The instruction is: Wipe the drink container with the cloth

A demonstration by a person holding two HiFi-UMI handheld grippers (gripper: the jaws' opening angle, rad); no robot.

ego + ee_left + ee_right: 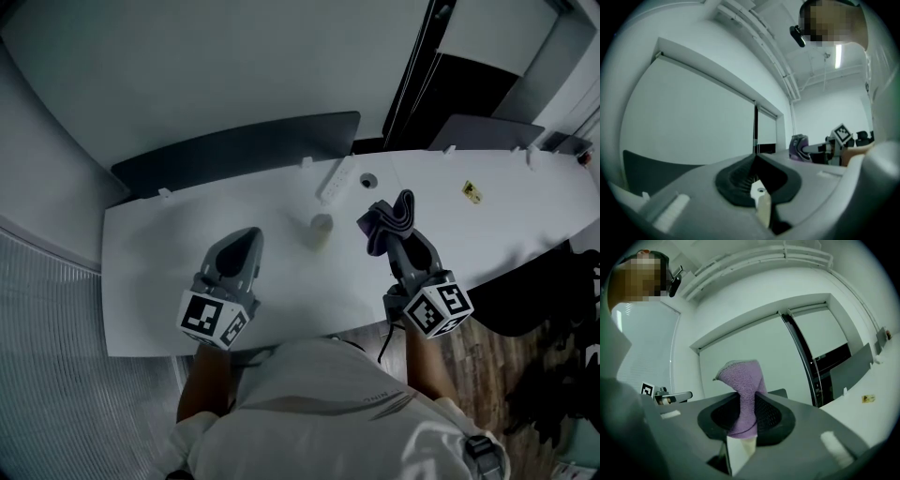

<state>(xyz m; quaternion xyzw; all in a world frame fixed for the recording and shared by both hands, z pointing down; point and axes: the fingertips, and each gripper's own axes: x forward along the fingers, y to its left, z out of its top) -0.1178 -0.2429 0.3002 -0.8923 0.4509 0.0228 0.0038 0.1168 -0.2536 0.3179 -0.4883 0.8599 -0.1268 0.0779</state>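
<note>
Step, likely: you are bringing the purple fleecy cloth to the small pale cylindrical drink container, which is standing mid-frame on the white bench | right tongs: clamping the cloth | left tongs: sitting closed, empty; consider reopening them to steady the container while wiping.

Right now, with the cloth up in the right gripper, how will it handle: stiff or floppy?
Probably floppy: the cloth twists and folds above the right gripper, and in the head view it bunches in loops. Likely light, since a pinch at one spot carries it all. Its fuzzy nap suggests it won't slip easily.
</note>
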